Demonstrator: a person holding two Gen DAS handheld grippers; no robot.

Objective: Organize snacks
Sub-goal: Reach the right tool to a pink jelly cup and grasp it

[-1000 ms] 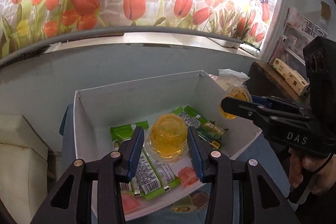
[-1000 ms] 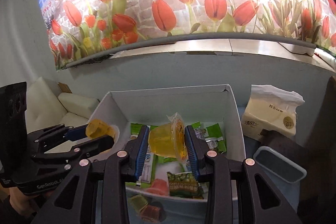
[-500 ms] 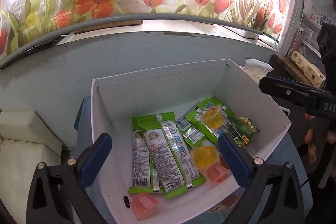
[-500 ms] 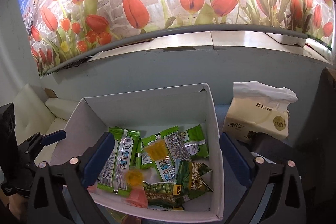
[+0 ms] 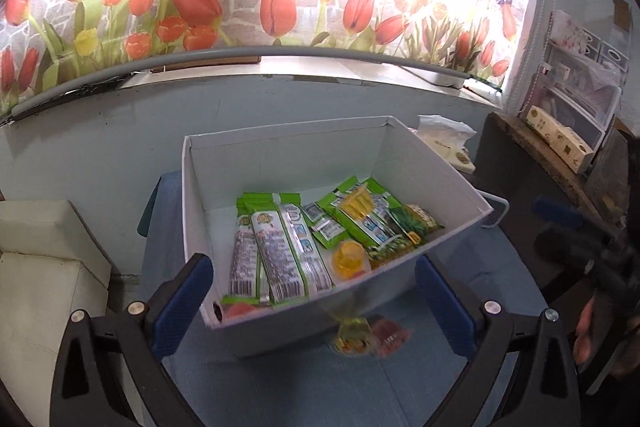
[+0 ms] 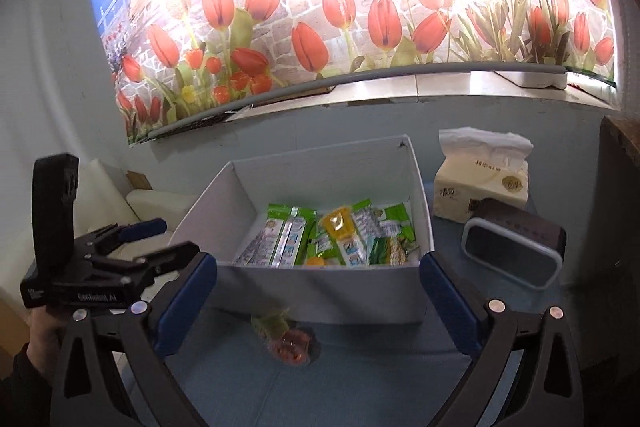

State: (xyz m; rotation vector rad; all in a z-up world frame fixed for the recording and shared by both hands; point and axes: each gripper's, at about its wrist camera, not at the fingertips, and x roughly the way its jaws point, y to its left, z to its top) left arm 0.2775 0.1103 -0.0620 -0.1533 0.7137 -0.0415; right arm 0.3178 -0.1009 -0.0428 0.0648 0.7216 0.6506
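A white cardboard box stands on the blue tabletop, holding green snack packets and two yellow jelly cups; one cup lies on the packets. My left gripper hangs open and empty, back from the box's near wall. My right gripper is likewise open and empty in front of the box. On the table between the grippers and the box lie a yellow-green jelly cup and a red one. Each gripper shows at the edge of the other's view.
A tissue pack and a dark container with a grey rim stand right of the box. A white cushion lies at the left. A dark shelf with small boxes is at the far right. A tulip mural covers the wall behind.
Both grippers were shut on yellow jelly cups above the box; both opened wide, the cups dropped in among the packets, and both grippers drew back from the box.
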